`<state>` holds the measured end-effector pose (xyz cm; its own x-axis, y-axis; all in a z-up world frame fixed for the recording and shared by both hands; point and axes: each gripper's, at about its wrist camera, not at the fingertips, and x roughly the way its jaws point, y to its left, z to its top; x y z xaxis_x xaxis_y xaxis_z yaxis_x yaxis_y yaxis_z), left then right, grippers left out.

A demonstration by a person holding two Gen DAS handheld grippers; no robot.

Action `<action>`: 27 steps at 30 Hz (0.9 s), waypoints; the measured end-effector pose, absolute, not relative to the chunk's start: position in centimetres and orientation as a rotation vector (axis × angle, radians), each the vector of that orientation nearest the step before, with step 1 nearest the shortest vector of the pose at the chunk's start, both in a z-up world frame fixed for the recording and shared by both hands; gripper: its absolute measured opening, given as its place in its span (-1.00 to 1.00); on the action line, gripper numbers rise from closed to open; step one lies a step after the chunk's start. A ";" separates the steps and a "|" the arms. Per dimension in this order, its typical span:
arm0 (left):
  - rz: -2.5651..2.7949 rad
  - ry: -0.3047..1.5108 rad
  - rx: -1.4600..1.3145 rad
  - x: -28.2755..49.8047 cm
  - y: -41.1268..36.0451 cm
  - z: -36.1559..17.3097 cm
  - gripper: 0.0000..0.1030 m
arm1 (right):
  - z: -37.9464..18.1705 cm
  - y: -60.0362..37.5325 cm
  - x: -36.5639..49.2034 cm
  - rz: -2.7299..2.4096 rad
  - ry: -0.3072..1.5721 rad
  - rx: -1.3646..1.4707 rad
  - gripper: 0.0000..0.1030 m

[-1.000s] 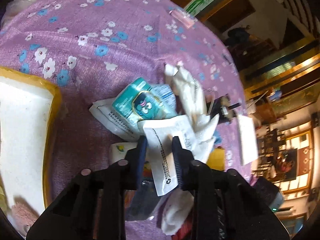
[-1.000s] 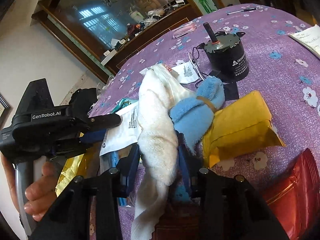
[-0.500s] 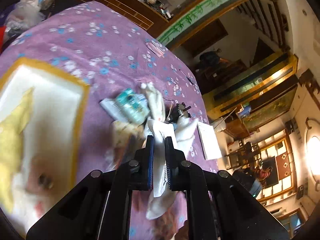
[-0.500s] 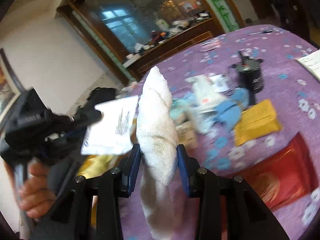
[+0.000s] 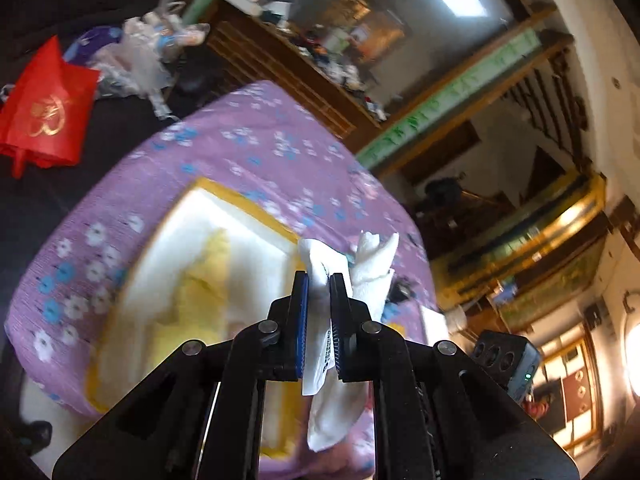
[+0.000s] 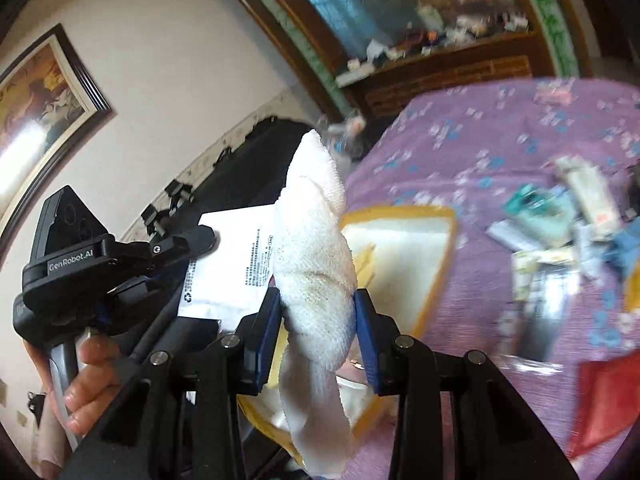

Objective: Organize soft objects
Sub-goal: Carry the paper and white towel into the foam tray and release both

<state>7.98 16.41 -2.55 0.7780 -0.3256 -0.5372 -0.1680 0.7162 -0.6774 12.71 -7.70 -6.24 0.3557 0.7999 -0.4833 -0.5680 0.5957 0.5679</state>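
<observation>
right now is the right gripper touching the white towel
Touching: the right wrist view shows the right gripper with both pads pressed against the white towel.

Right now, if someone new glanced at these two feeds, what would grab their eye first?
The white towel clamped upright in the right gripper fills the right wrist view. Beside it, the left gripper pinches a white printed packet. Both hang over the yellow-rimmed white tray on the purple floral tablecloth.
</observation>
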 end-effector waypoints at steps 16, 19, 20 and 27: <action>0.023 0.942 -0.742 18.6 21.9 -12.2 -0.81 | -12.5 -2.8 17.8 0.704 0.970 0.244 -0.29; 0.071 0.993 -0.699 19.8 21.4 -13.5 -0.70 | -12.4 -2.2 17.7 0.690 0.956 0.199 -0.25; 0.079 1.001 -0.687 19.8 21.2 -13.7 -0.68 | -12.5 -2.1 17.7 0.682 0.949 0.188 -0.25; 0.024 0.938 -0.706 17.5 21.7 -12.2 -0.08 | -12.3 -3.0 17.3 0.704 0.905 0.250 0.08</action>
